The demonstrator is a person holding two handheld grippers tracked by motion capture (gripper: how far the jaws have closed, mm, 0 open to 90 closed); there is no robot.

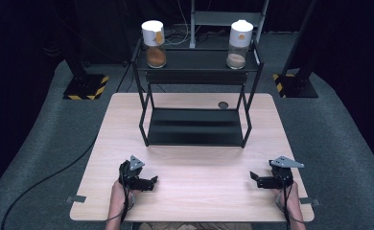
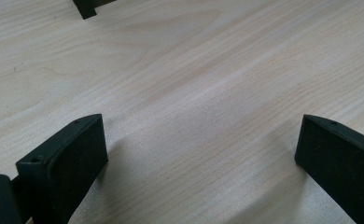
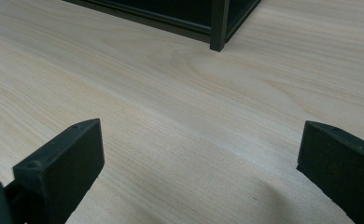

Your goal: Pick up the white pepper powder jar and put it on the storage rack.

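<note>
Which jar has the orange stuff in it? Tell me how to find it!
Look at the black shelf rack standing on the wooden table. Two white-capped jars sit on its top shelf. Yours is the left jar, with darker orange-brown powder; the right jar holds paler, pinkish powder.

A pale wooden counter (image 1: 190, 158) is standing on grey carpet (image 1: 338, 143). Dark curtains (image 1: 27, 28) are enclosing the room behind the counter. Black stand bases with yellow hazard stripes (image 1: 85, 87) are flanking the counter's far corners. A black cable (image 1: 46, 179) is trailing across the carpet left of the counter.
</note>
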